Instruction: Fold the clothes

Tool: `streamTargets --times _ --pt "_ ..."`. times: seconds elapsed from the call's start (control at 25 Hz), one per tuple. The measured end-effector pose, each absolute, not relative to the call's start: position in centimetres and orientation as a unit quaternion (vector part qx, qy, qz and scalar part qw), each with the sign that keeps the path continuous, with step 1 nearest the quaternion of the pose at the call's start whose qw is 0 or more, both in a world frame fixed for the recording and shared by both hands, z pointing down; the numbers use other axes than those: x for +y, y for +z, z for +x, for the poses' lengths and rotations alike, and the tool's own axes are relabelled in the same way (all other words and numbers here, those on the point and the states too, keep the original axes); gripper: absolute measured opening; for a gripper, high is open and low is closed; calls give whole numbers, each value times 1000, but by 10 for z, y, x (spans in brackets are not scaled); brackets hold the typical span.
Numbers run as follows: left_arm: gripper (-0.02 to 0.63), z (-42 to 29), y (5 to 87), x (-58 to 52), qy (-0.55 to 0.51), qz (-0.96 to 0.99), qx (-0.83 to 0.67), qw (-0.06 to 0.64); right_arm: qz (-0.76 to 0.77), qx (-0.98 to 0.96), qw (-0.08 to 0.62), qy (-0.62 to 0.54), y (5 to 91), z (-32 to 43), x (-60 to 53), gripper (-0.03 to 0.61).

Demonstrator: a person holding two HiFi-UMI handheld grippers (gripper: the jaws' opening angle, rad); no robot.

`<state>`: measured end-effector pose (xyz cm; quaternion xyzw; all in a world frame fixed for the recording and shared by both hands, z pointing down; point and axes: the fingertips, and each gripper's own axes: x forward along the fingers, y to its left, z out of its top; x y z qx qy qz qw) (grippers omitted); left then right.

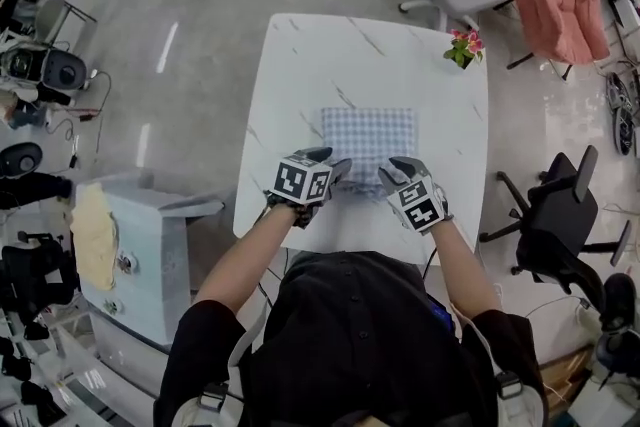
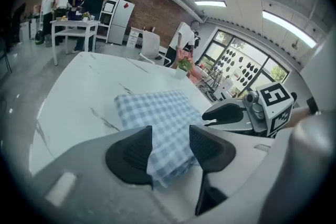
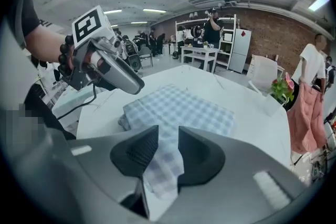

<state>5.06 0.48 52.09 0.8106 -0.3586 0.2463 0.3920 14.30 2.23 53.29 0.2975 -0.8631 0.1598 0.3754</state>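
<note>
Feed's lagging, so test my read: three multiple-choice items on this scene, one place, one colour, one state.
1. Where on the table do the flowers stand? A near left corner; B far right corner; C centre.
2. What colour is the cloth? A blue-and-white check; B red stripes; C plain green.
3. What is the right gripper doing? A open, empty; B gripping the flowers; C fingers closed on the cloth.
Answers: B, flowers stand by the far right corner; A, checks show in every view; C, cloth is pinched between its fingers.
</note>
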Motion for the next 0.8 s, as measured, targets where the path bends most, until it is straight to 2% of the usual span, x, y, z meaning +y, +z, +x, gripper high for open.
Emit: streamTargets --times 0.4,0.68,0.8 --pt "183 36 526 5 224 829 -371 353 304 -842 403 187 571 177 44 123" --pt "175 34 514 0 197 841 -372 339 320 -855 367 176 543 176 33 123" --pt "150 29 501 -4 182 847 -376 330 344 -861 337 166 524 181 20 111"
